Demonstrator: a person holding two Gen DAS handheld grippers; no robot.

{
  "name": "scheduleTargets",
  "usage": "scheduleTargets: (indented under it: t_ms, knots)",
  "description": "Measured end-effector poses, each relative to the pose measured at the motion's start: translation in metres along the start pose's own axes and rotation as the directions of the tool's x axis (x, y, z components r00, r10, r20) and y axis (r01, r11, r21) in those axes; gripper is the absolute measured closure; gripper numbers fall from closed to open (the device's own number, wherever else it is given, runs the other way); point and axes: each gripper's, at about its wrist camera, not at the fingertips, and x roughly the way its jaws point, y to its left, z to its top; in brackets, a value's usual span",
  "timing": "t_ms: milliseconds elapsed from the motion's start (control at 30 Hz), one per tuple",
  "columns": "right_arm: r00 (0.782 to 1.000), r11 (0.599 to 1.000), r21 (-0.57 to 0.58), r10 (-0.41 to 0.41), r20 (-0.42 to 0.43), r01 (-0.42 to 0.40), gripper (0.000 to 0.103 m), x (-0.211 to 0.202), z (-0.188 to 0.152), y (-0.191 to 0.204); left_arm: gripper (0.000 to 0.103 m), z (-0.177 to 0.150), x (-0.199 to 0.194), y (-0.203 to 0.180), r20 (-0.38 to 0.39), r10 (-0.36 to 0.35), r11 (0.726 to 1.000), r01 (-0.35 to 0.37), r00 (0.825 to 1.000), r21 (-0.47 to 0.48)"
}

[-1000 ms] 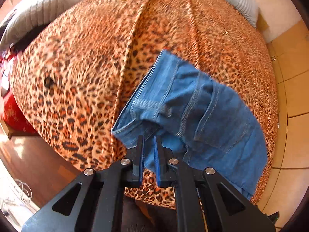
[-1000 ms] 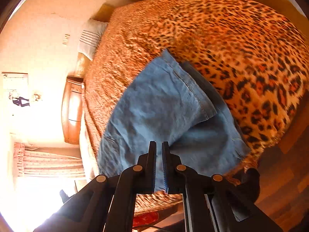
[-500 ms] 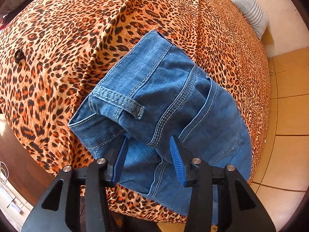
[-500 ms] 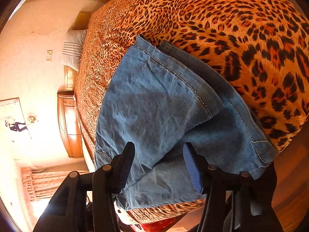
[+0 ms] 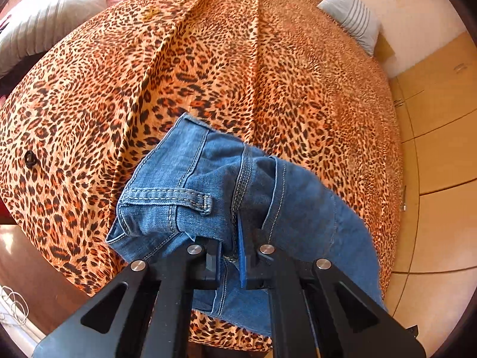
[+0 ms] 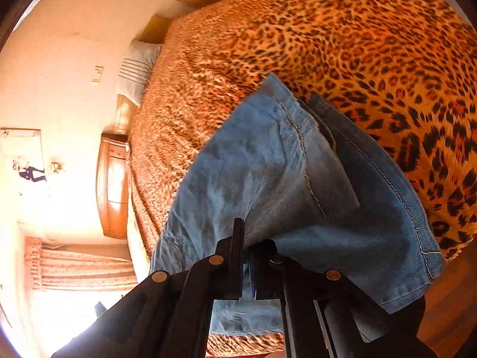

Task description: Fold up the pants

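Blue denim pants (image 5: 220,185) lie folded near the front edge of a bed with a leopard-print cover (image 5: 238,74). My left gripper (image 5: 231,256) is shut on the waistband end, next to a belt loop and a back pocket; the fabric is bunched up between its fingers. In the right wrist view the pants (image 6: 268,167) show their leg-hem end in layers. My right gripper (image 6: 246,256) is shut on the near edge of that folded denim, which is lifted off the cover (image 6: 357,44).
A striped pillow (image 5: 351,18) lies at the bed's far corner and shows in the right wrist view (image 6: 138,68). A grey pillow (image 5: 44,26) lies far left. Wooden wardrobe doors (image 5: 441,125) stand right. A wooden nightstand (image 6: 113,185) and curtains (image 6: 80,265) are beside the bed.
Half a second ago both grippers were open over the pants. Now both have shut on the denim and lifted its near edge, bunching the fabric.
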Motion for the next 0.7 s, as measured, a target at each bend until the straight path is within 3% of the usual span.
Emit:
scheduleTargets:
  t_ms: [100,267,367,467,533,633,700]
  knots:
    - [0.999,0.998,-0.023,0.053,0.010,-0.053,0.101,-0.017,-0.003,0.010,0.097,-0.008,-0.018,0.002,0.019,0.001,1.000,-0.002,1.000,0.023]
    - [0.997,0.997,-0.012,0.074,0.014,-0.074,0.101,-0.047,-0.023,0.003,0.097,-0.037,-0.022,0.025,-0.028,0.027,0.999,-0.026,0.999,0.028]
    - [0.999,1.000,0.010,-0.025,-0.025,0.025,0.101,-0.046,-0.044,-0.029,0.097,-0.056,0.019,0.048,-0.133,0.121,0.993,-0.118,0.984,0.027]
    - [0.980,0.981,0.083,-0.165,-0.111,0.174,0.099,-0.019,-0.057,-0.078,0.097,-0.064,0.062,0.073,-0.252,0.146,0.986,-0.162,0.957,-0.046]
    - [0.967,0.965,0.125,-0.215,-0.134,0.232,0.096,-0.008,-0.061,-0.098,0.097,-0.065,0.066,0.077,-0.260,0.128,0.986,-0.150,0.957,-0.068]
    - [0.966,0.959,0.153,-0.216,-0.144,0.237,0.091,-0.015,-0.057,-0.100,0.090,-0.060,0.052,0.074,-0.271,0.108,0.994,-0.113,0.956,-0.001]
    - [0.957,0.957,0.098,-0.257,-0.137,0.271,0.078,-0.033,-0.048,-0.091,0.082,-0.057,0.034,0.075,-0.290,0.069,0.997,-0.054,0.955,0.060]
